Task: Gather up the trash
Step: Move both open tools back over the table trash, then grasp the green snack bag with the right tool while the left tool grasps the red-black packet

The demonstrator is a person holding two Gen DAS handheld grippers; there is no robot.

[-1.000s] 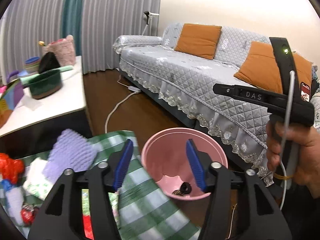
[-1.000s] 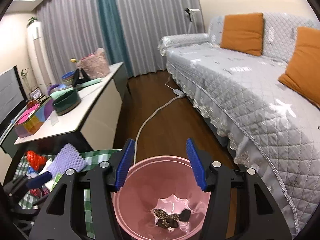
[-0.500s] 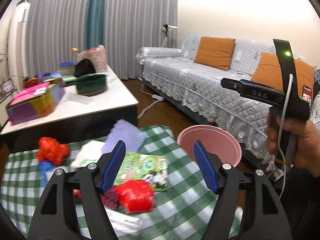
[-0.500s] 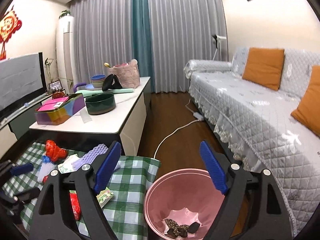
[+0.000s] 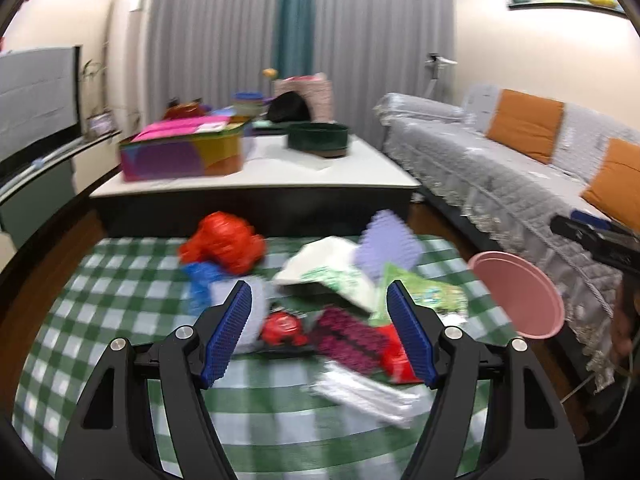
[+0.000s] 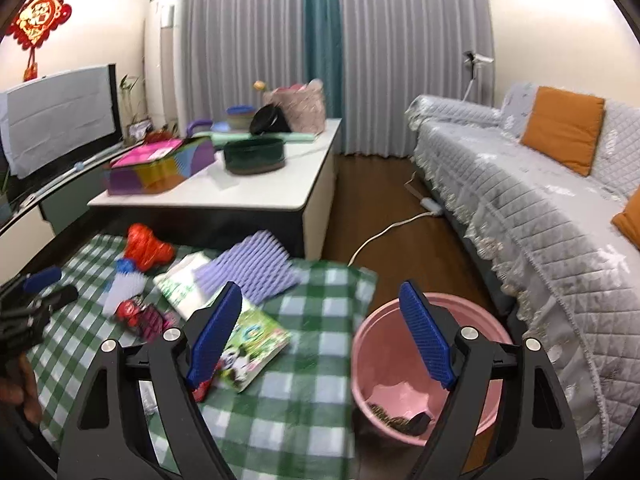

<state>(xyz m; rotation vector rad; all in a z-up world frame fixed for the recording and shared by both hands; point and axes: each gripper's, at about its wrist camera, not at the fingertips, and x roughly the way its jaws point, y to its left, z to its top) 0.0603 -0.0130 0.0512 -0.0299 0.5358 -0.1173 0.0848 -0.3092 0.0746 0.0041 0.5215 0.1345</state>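
Hovering: two open tools (image 5: 320,332) (image 6: 320,336), one pink bin (image 6: 430,364).

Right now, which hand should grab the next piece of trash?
Probably the left. The left hand-held gripper is open and aimed at the red wrapper, while the right hand-held gripper points between the cloth and the pink bin.

**Living room around the checked cloth**

A long white-topped coffee table (image 6: 256,196) carries a multicoloured rectangular box (image 6: 160,168), a dark green round bowl (image 6: 254,155) and a pink woven basket (image 6: 300,110). Right, a grey quilted sofa (image 6: 532,208) holds orange cushions (image 6: 562,128). Grey curtains (image 6: 248,40) hang behind; a white cable (image 6: 384,236) crosses the wooden floor.
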